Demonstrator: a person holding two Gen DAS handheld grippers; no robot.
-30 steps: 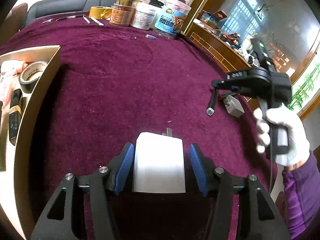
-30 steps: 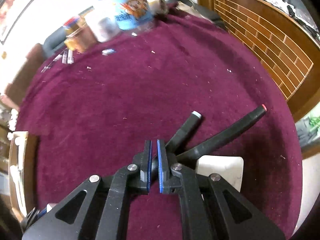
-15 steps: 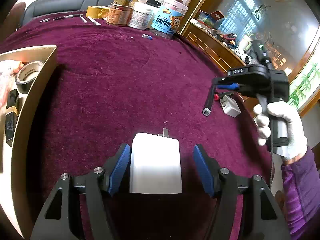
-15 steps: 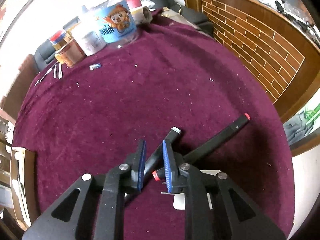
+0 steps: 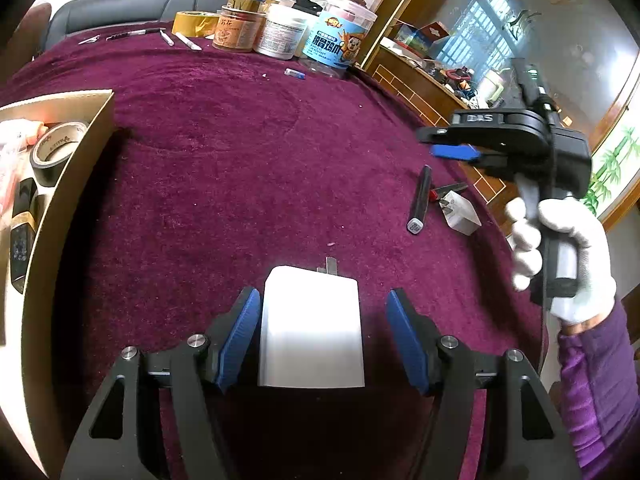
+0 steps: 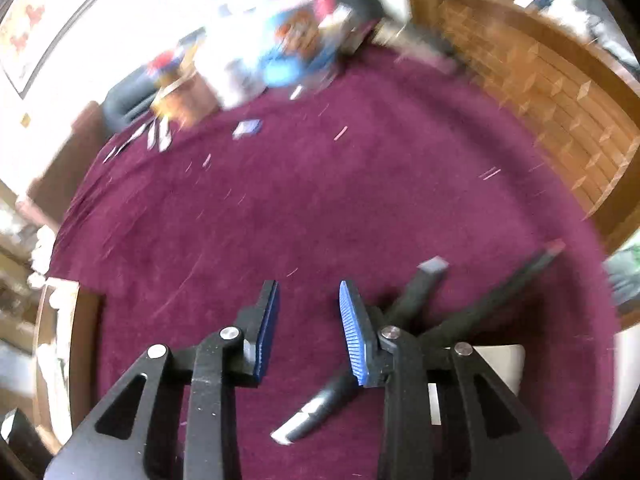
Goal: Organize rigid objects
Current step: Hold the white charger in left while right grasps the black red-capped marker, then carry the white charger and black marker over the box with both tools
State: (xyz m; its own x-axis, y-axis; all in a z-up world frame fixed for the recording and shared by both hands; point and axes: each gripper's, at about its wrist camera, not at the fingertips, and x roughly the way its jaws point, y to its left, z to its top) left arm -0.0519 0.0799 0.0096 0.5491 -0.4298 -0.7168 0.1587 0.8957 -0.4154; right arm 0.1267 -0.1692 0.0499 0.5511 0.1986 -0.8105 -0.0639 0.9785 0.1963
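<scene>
A white plug adapter (image 5: 311,328) lies on the purple cloth between the open jaws of my left gripper (image 5: 322,334), prongs pointing away; the left pad is near it, the right pad stands apart. My right gripper (image 6: 307,326) is open and empty, raised above the cloth; it also shows in the left wrist view (image 5: 456,151). Under it lie a black marker (image 5: 419,199), a second black marker with a red tip (image 6: 504,292) and a small white adapter (image 5: 460,213). The right wrist view is blurred.
A cardboard box (image 5: 68,184) at the left holds a roll of black tape (image 5: 54,152) and other items. Jars and tubs (image 5: 280,36), yellow tape and pens stand at the far edge. The table's wooden rim (image 6: 552,92) runs along the right.
My right gripper has opened, let go of the black marker and lifted away from it. My left gripper's jaws have widened around the white adapter.
</scene>
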